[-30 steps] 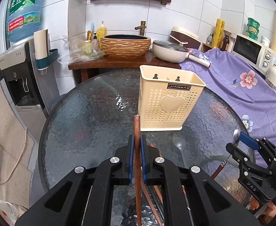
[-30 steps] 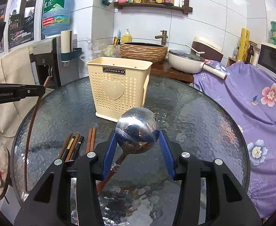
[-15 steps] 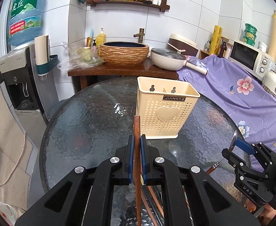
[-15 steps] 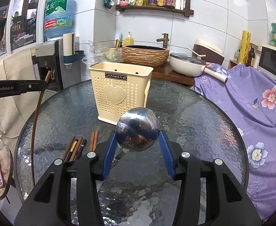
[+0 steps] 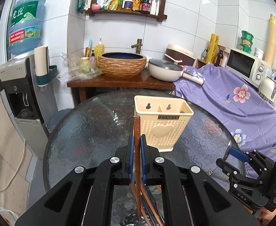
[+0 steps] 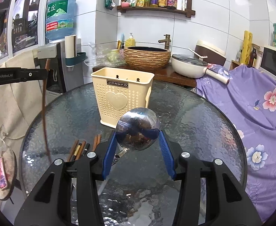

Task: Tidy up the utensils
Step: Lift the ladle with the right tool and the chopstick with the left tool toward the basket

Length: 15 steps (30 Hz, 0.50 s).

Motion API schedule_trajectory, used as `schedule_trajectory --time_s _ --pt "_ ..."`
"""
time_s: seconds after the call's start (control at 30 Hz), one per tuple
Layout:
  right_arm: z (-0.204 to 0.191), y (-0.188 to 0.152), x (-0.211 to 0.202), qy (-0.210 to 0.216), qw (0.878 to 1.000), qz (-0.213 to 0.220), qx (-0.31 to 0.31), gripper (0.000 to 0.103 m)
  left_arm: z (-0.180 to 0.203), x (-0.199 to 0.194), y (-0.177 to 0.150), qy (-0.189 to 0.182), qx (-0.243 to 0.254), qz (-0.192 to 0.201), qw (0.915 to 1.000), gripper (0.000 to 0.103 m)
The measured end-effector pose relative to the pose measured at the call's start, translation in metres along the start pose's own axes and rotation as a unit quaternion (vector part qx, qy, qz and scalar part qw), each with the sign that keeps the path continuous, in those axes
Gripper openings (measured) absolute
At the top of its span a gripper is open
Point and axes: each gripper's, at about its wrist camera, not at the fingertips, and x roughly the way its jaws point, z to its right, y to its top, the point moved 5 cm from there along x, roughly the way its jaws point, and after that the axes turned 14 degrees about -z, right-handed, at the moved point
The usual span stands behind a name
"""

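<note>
A cream two-compartment utensil holder stands on the round glass table. My left gripper is shut on a brown wooden chopstick, held upright above the table, in front of and left of the holder; it shows at the left in the right wrist view. My right gripper is shut on the bowl of a metal spoon, raised above the table, in front of the holder. It also shows at the right in the left wrist view.
Several loose chopsticks lie on the table near its front left. A purple floral cloth covers the surface at the right. A wooden stand with a basin and a pan is behind. A water dispenser stands at the left.
Both grippers have risen and pulled back, lifting the chopstick and spoon higher above the table. The holder now looks farther and lower in both views.
</note>
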Motion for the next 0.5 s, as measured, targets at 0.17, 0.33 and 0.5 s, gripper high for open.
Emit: schedule_trajectory --time_s 0.17,0.33,0.5 --pt "-0.001 0.012 -0.01 -0.002 1.0 0.008 -0.014 0.046 0.003 -0.009 0.014 -0.003 0.003 0.009 0.9999 0.006" --pt "0.001 0.023 -0.016 0.004 1.0 0.008 -0.012 0.046 0.002 -0.011 0.023 -0.009 -0.002 0.011 0.9999 0.006" --pt "0.004 0.039 -0.022 0.006 1.0 0.014 -0.015 0.046 0.007 -0.025 0.038 -0.01 0.002 0.028 0.9995 0.006"
